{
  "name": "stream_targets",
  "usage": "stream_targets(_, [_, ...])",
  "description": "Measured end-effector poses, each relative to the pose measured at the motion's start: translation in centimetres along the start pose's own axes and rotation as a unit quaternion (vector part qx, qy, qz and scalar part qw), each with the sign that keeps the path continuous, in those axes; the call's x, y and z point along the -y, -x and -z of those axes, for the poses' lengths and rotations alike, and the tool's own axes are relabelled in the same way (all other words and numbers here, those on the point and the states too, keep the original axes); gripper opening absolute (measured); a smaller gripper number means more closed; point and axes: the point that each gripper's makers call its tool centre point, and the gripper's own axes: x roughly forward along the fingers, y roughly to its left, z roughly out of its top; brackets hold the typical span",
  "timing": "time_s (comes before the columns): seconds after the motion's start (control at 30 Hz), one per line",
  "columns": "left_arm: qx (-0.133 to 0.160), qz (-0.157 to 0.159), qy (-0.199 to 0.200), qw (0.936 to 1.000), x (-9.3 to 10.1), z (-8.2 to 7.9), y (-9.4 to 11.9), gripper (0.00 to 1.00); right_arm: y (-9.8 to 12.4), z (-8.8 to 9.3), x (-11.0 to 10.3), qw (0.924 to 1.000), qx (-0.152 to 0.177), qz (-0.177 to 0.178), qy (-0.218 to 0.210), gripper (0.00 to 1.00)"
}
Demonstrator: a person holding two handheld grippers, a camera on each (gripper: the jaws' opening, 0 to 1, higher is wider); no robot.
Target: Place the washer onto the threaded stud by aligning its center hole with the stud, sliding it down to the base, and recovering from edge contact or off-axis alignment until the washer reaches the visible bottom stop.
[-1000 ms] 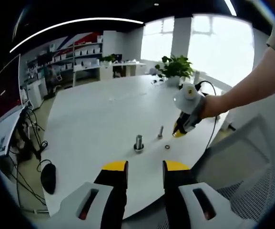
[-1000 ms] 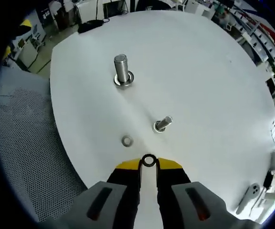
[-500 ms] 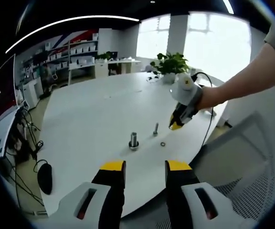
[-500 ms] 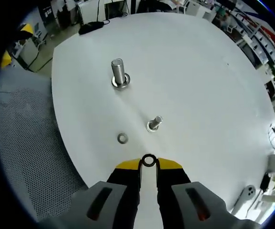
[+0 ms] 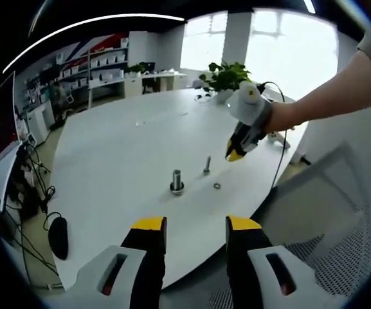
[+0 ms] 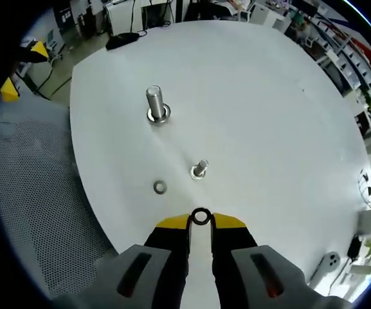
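The large white round table (image 5: 121, 161) sits in a bright open office, and everything here is placed against it. In the left gripper view, off the table's left edge, a dark mouse-like object (image 5: 58, 237) and loose cables lie on the floor. Shelving stands beyond the far side, and a potted plant (image 5: 222, 76) sits near the far rim before tall windows. On the tabletop, close to the near edge, stands a thick stud (image 5: 176, 181), then a thinner threaded stud (image 5: 207, 165), then a loose washer (image 5: 217, 187) lying flat. Above them hovers the right hand-held gripper (image 5: 235, 152), held by a person's hand (image 5: 287, 119). A mesh chair (image 5: 339, 232) stands off the table's right edge. The left hand-held gripper (image 5: 189, 226) is spread, nothing between its jaws, off the near rim.

In the right gripper view, the right hand-held gripper (image 6: 200, 223) pinches a washer (image 6: 201, 216) upright at its tips, above the table (image 6: 275, 129) and clear of the threaded stud (image 6: 199, 169).
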Motion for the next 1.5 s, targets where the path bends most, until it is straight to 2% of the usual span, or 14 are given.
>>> stream_targets(0.17, [-0.021,0.001,-0.003,0.9998,0.1,0.8,-0.3,0.34,0.2,0.1,0.3,1.0000,0.002,0.001,0.002,0.13])
stream_targets(0.37, [-0.032,0.004,-0.001,0.9995,0.2,1.2,-0.4,0.34,0.6,0.0,0.3,1.0000,0.005,0.003,0.003,0.13])
stream_targets(0.53, [-0.061,0.016,-0.002,0.9980,0.7,2.4,-0.8,0.35,0.9,-0.1,0.5,1.0000,0.005,0.004,0.007,0.13])
stream_targets(0.67, [-0.050,0.011,0.000,0.9987,0.5,1.9,-0.6,0.34,1.0,-0.3,0.9,0.9999,0.007,0.006,0.008,0.13])
stream_targets(0.8, [-0.061,0.012,0.001,0.9981,0.6,2.4,-0.7,0.34,1.1,-0.5,1.0,0.9999,0.008,0.007,0.010,0.13])
stream_targets(0.9, [-0.055,0.010,0.002,0.9984,0.4,2.2,-0.6,0.34,1.3,-0.6,1.0,0.9998,0.007,0.007,0.017,0.13])
stream_targets(1.13, [-0.062,0.010,0.001,0.9980,0.4,2.5,-0.6,0.34,1.9,-1.3,1.4,0.9996,0.014,0.011,0.024,0.13])
stream_targets(1.3, [-0.083,0.023,0.000,0.9963,1.0,3.3,-0.9,0.35,1.8,-1.1,1.3,0.9996,0.017,0.012,0.019,0.13])
stream_targets(1.4, [-0.074,0.019,-0.002,0.9970,0.8,2.9,-0.8,0.34,1.9,-1.0,1.4,0.9996,0.017,0.013,0.017,0.13])
stream_targets(1.5, [-0.081,0.019,0.002,0.9965,0.8,3.2,-0.8,0.34,2.1,-1.0,1.6,0.9996,0.020,0.014,0.011,0.13])
